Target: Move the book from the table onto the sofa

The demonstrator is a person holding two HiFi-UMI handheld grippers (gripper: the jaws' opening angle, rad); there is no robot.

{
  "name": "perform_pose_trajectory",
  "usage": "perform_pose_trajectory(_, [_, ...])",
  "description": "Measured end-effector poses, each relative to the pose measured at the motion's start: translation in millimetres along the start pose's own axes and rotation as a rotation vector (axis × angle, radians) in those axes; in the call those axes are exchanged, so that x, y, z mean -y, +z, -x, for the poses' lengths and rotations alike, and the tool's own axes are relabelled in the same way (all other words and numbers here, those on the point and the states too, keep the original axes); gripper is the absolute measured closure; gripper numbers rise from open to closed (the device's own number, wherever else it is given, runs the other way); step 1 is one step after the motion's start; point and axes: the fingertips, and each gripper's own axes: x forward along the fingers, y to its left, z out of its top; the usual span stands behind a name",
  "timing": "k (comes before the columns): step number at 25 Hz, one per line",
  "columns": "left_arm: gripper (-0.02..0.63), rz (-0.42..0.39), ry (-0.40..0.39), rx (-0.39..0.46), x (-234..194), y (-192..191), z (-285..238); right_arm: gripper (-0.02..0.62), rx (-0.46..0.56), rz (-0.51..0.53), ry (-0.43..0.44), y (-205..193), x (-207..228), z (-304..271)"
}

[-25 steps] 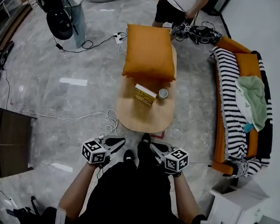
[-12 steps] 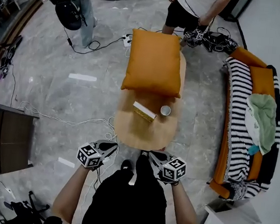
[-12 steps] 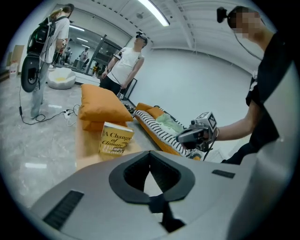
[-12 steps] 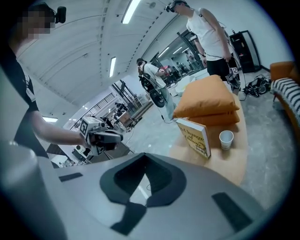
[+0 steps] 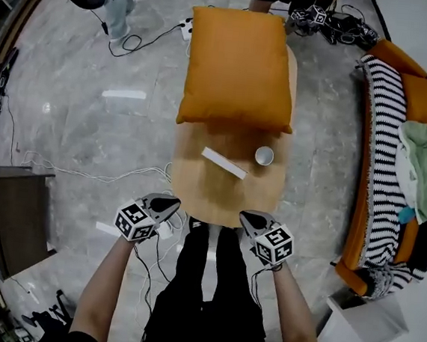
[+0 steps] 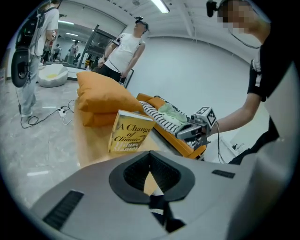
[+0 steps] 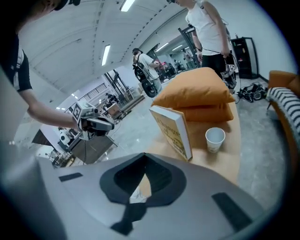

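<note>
In the head view, the person has stepped up to the table (image 5: 222,201). A second ago both grippers hung well short of it. Now the left gripper (image 5: 168,202) and right gripper (image 5: 249,219) have their tips at its near rim, one either side of the legs. The book (image 5: 224,163) has not shifted and stands on edge on the bare wood. It is between the near rim and the orange cushion (image 5: 239,56), with a white cup (image 5: 264,155) just beside it. The sofa (image 5: 385,145), draped in a striped blanket, lies well apart at the right. I judge this to be the approach only, with nothing gripped yet and the carry to the sofa still to do. In the left gripper view, the left gripper (image 6: 150,164) has its jaws pressed together with nothing between them. They will have to part before any grasp. Beyond them the book (image 6: 130,132) shows its yellow cover, which reads "A Change of Climate". A darker line beneath it is too blurred to read surely. In the right gripper view, the right gripper (image 7: 142,177) is likewise closed and empty. The book (image 7: 172,131) is seen from its page edge and cover, whose print is too skewed to read. The cup (image 7: 215,139) bears no label that I can make out.
</note>
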Motion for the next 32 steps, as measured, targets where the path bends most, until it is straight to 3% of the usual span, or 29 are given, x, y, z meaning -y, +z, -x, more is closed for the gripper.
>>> perform_pose_trajectory(4, [0.595,-0.044,-0.044,-0.037,-46.0,-16.3,-37.8,0.589,-0.010,0.076,-0.122,-14.7,36.6,-28.1])
perform_pose_trajectory(6, [0.595,-0.086,-0.064,-0.052,-68.8,-21.2,-55.0,0.586,0.027,0.065,-0.156,-14.1,56.2,-39.5])
perform_pose_trajectory(7, [0.594,-0.113,-0.081,-0.063,-78.3,-23.1,-63.3,0.559,0.048,0.052,-0.165,-12.7,66.0,-45.0])
perform_pose_trajectory(8, [0.578,-0.144,-0.100,-0.080,-86.6,-24.9,-71.6,0.477,0.066,0.041,-0.170,-11.4,74.7,-50.6])
perform_pose_trajectory(9, [0.534,-0.178,-0.116,-0.101,-94.2,-26.6,-79.9,0.412,0.078,0.041,-0.170,-10.4,82.4,-56.0])
perform_pose_trajectory(11, [0.412,-0.250,-0.136,-0.138,-108.0,-26.9,-97.6,0.366,0.078,0.085,-0.159,-10.2,95.9,-65.9])
perform_pose_trajectory(12, [0.383,-0.291,-0.146,-0.151,-113.5,-25.0,-106.8,0.352,0.068,0.121,-0.151,-11.0,102.3,-70.2])
perform_pose_trajectory(19, [0.281,-0.596,-0.255,-0.219,-134.9,-0.5,-159.3,0.277,0.013,0.324,-0.048,-7.5,119.4,-103.2])
perform_pose_trajectory(25, [0.262,-0.759,-0.392,-0.289,-118.8,3.0,-187.5,0.268,-0.025,0.437,0.011,0.1,121.1,-126.7])
perform_pose_trajectory(31, [0.265,-0.767,-0.446,-0.281,-99.6,4.9,-198.9,0.274,0.004,0.454,0.011,14.3,116.6,-138.6])
perform_pose_trajectory(32, [0.267,-0.767,-0.440,-0.276,-98.6,5.5,-199.7,0.318,0.006,0.456,0.010,16.4,115.5,-139.1])
